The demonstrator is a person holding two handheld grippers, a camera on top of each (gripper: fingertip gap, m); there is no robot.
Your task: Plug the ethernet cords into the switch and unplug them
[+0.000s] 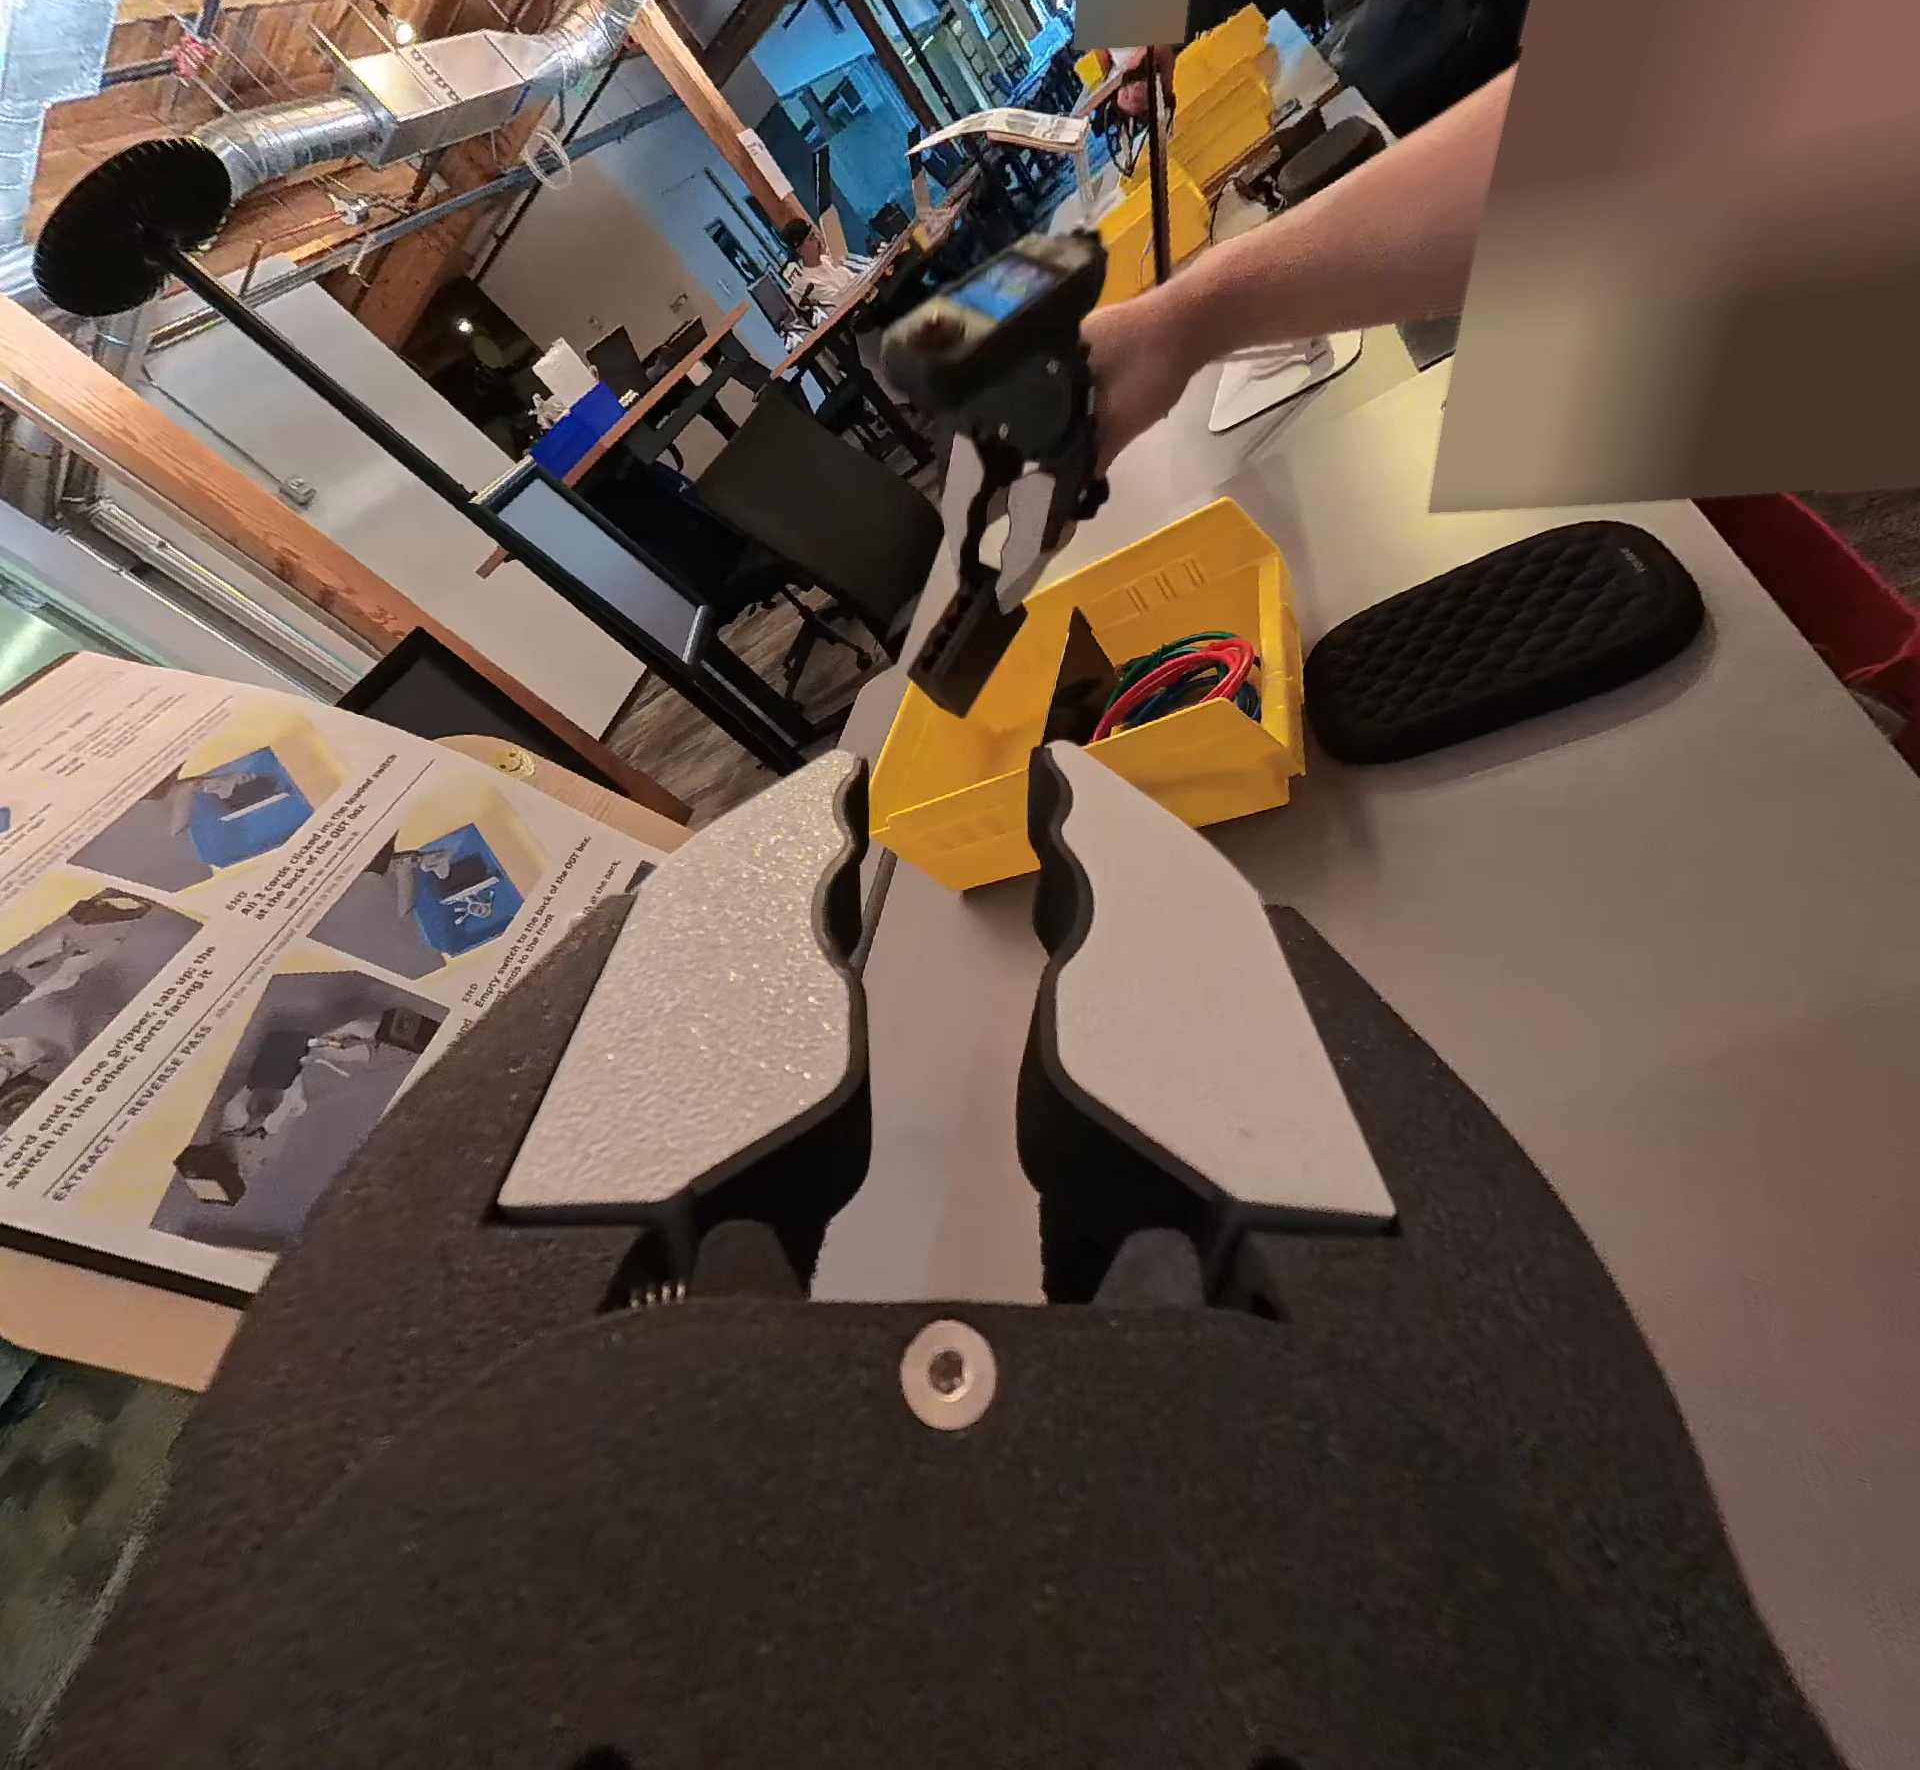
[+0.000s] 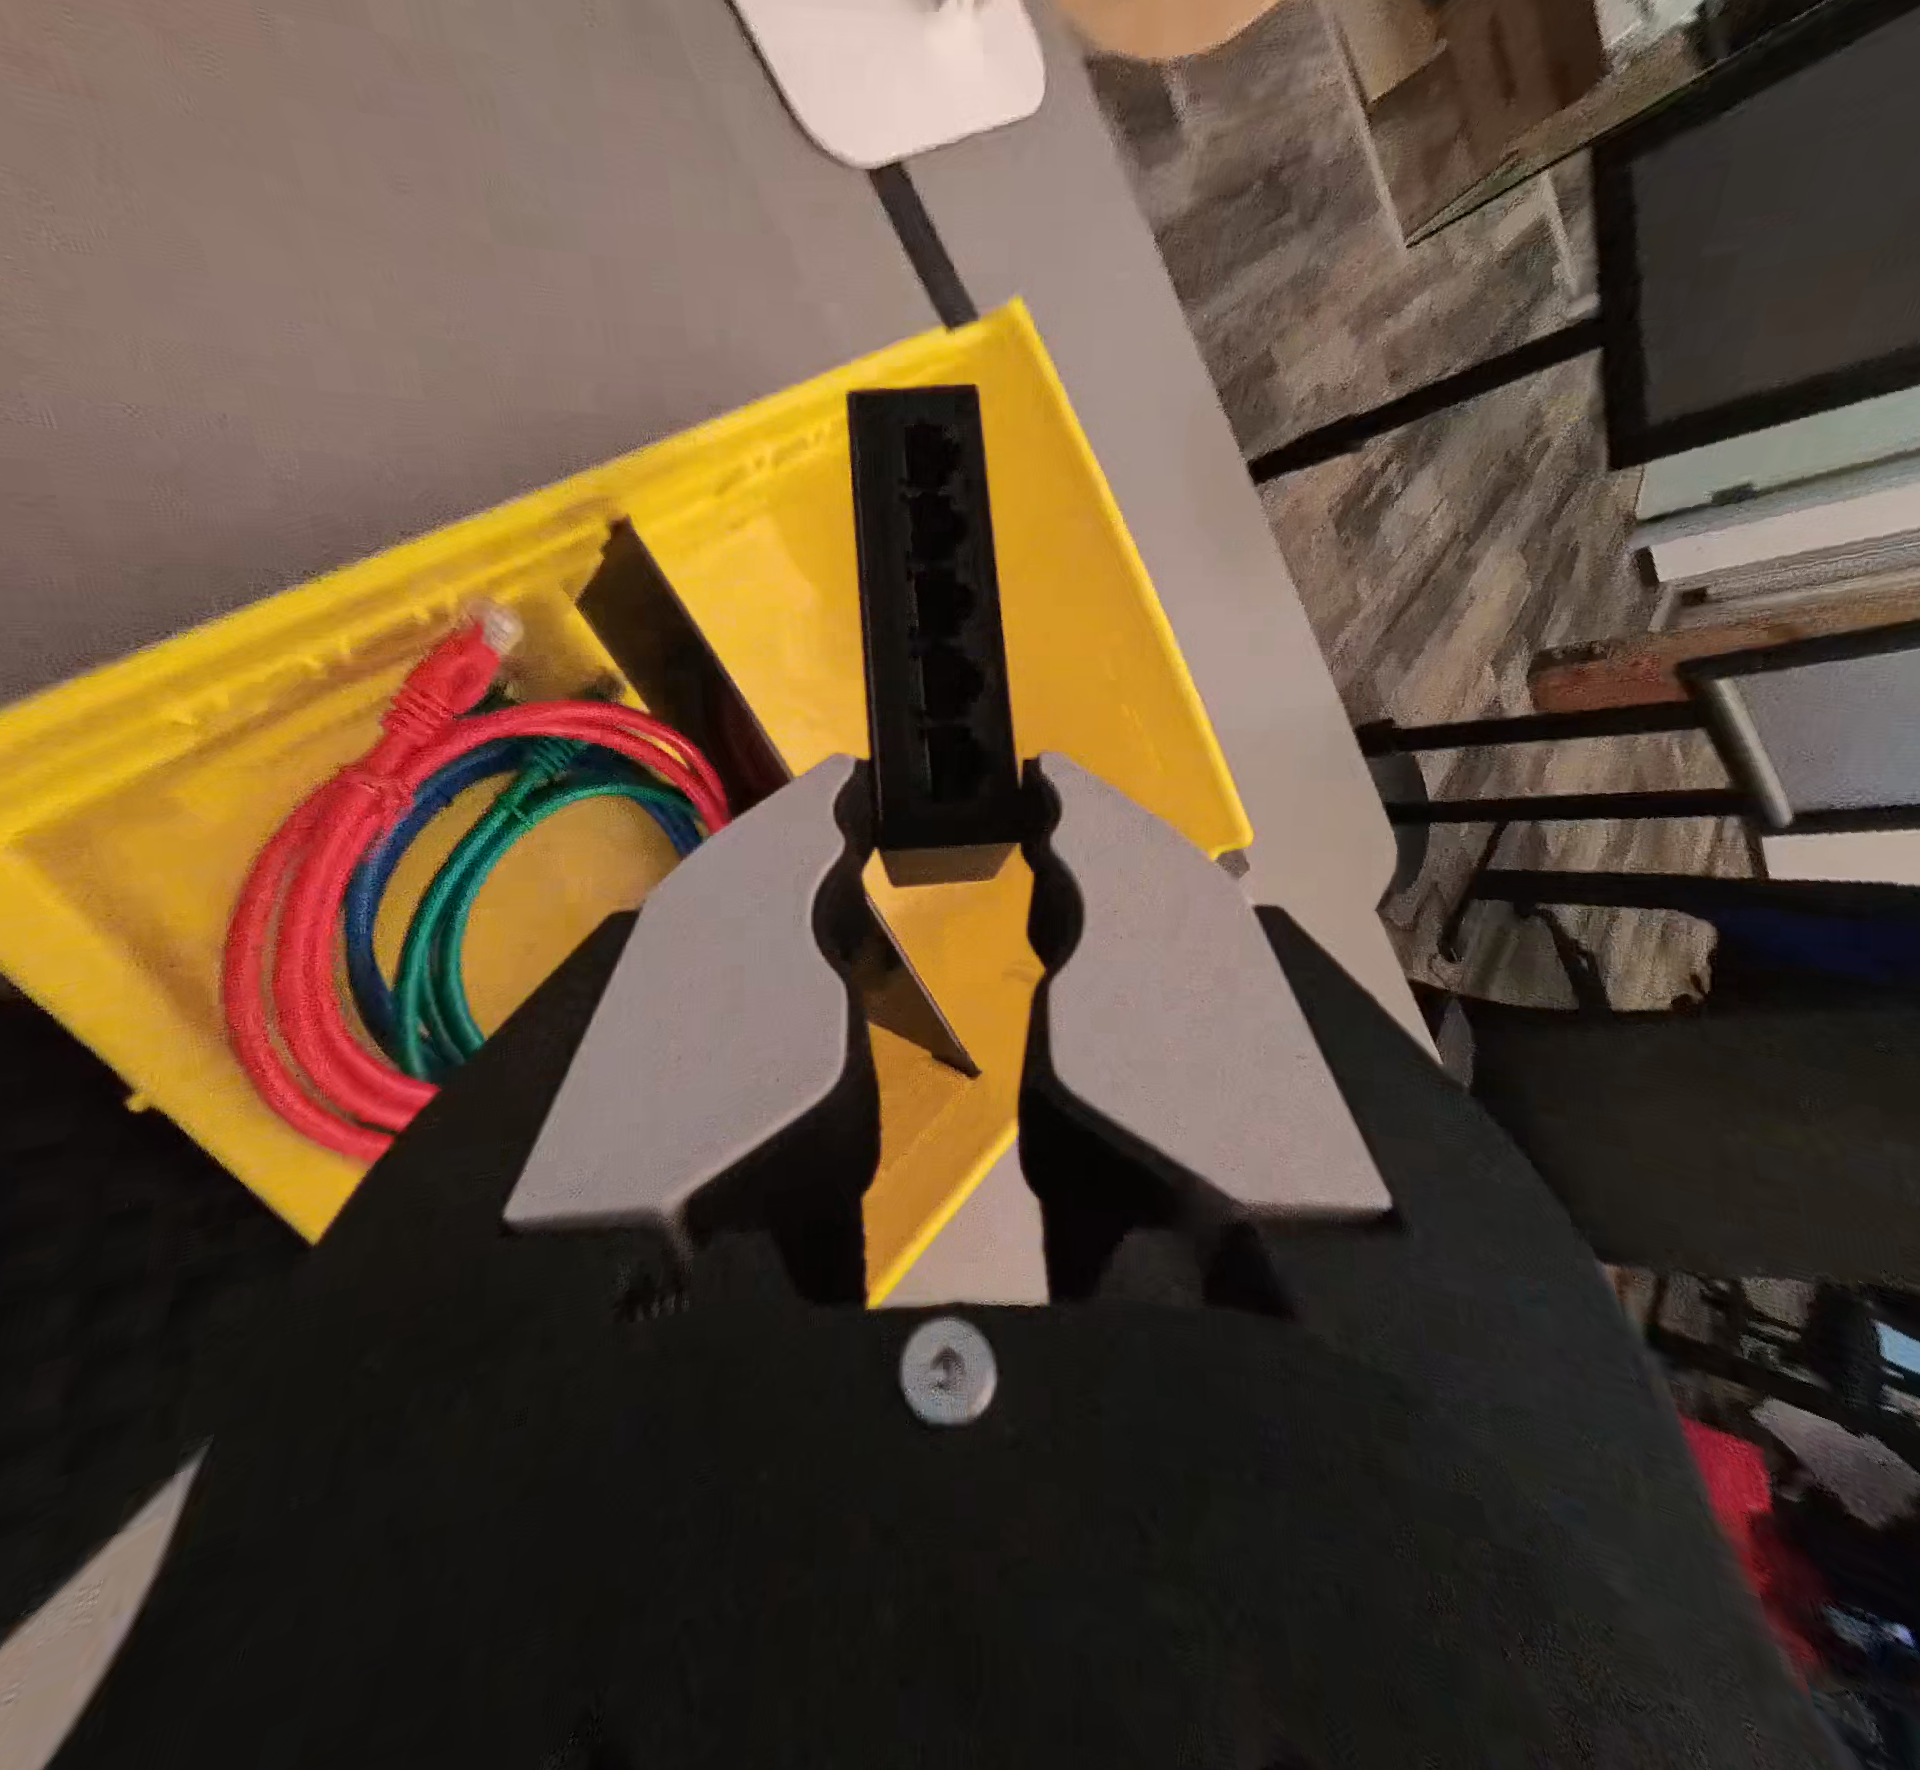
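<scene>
gripping switch [image 2: 938,640] above yellow bin [image 2: 1122,598]

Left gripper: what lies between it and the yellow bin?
Only bare grey table, in the left wrist view. The open left gripper points at the yellow bin.

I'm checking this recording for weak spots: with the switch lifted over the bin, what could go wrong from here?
1. The right gripper pinches only the near end of the switch, so pushing in a plug could pivot or slip it.
2. The red cord, blue cord and green cord lie coiled together in the yellow bin; lifting one may drag the others.
3. The left gripper is open and empty, away from the bin.
</scene>
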